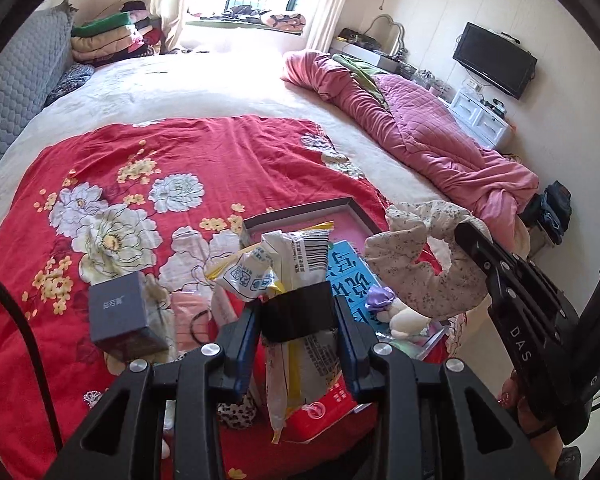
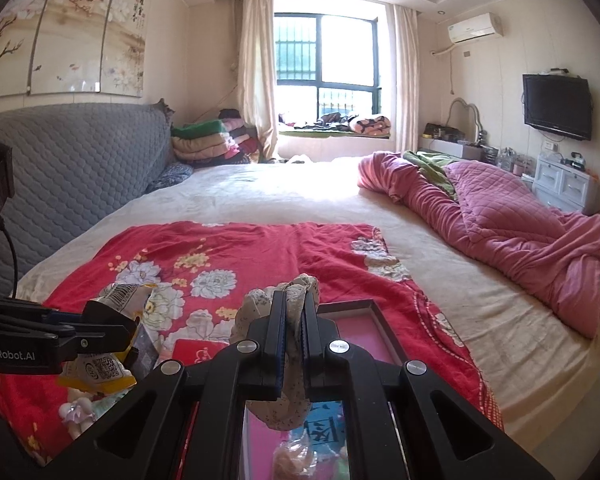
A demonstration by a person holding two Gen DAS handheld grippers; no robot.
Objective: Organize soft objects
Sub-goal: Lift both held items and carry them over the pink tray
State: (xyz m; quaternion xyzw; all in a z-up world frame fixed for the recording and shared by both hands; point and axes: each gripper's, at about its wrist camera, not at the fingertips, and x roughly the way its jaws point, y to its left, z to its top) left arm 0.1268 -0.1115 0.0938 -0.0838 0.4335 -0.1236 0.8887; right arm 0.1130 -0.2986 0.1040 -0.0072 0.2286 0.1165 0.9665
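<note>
We hold two soft things clear of the bed at once. The floral scrunchie (image 2: pixel 296 300) sits pinched in the right gripper (image 2: pixel 295 312), its jaws closed on a fold of the fabric so the rest of the ring droops below them; a thin bite is enough because the cloth is light and limp. The crinkly snack packet (image 1: pixel 292 264) is clamped in the left gripper (image 1: pixel 296 312), jaws shut across its middle, the ends sticking out above and below, which keeps the slippery film from sliding out.

Both hang over the near edge of the red floral sheet (image 1: pixel 204 152), just above the pink-lined tray (image 2: pixel 364 328) where we judge the sorted items belong. Under them lie the leftovers: a grey box (image 1: pixel 120 312) to the left, a blue printed card (image 1: pixel 348 272), a small plush toy (image 1: pixel 404 316) near the right.

Farther off, the cream bed (image 2: pixel 284 196) stretches to the window, with a pink quilt (image 2: pixel 512 216) bundled along its right side.
</note>
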